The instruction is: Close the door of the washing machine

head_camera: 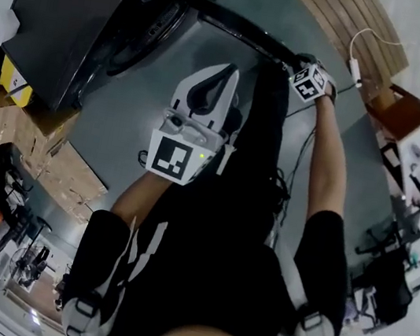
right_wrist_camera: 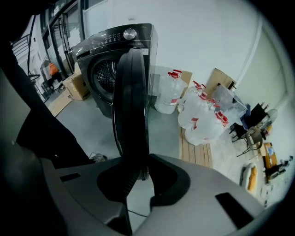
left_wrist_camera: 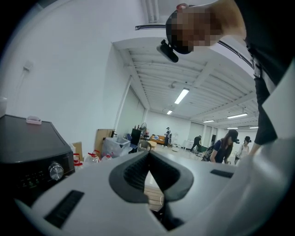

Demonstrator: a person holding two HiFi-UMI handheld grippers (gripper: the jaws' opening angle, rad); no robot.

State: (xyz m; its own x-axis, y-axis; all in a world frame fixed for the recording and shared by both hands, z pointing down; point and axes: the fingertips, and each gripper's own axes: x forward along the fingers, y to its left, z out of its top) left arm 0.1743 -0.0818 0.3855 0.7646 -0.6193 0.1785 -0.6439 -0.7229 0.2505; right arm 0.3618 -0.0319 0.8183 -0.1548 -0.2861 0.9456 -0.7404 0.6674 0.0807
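Note:
The black washing machine [head_camera: 76, 13] stands at the upper left of the head view, with its round door [head_camera: 241, 31] swung open toward the right. My right gripper [head_camera: 296, 60] is at the door's free edge, its marker cube just behind it. In the right gripper view the door [right_wrist_camera: 132, 106] is edge-on, running from the machine [right_wrist_camera: 110, 50] down between the jaws, and the right gripper [right_wrist_camera: 138, 162] is shut on that edge. My left gripper [head_camera: 227, 74] hangs in front of my body, apart from the door. Its tips [left_wrist_camera: 148, 154] meet with nothing between them, and the machine's control panel [left_wrist_camera: 32, 161] lies to its left.
Water jugs [right_wrist_camera: 168, 92] and filled plastic bags [right_wrist_camera: 203, 115] stand on wooden slats right of the machine. Cardboard boxes [head_camera: 39, 142] sit on its other side. A white cable [head_camera: 358, 44] crosses the slatted platform [head_camera: 339, 17]. People [left_wrist_camera: 226, 145] work far across the hall.

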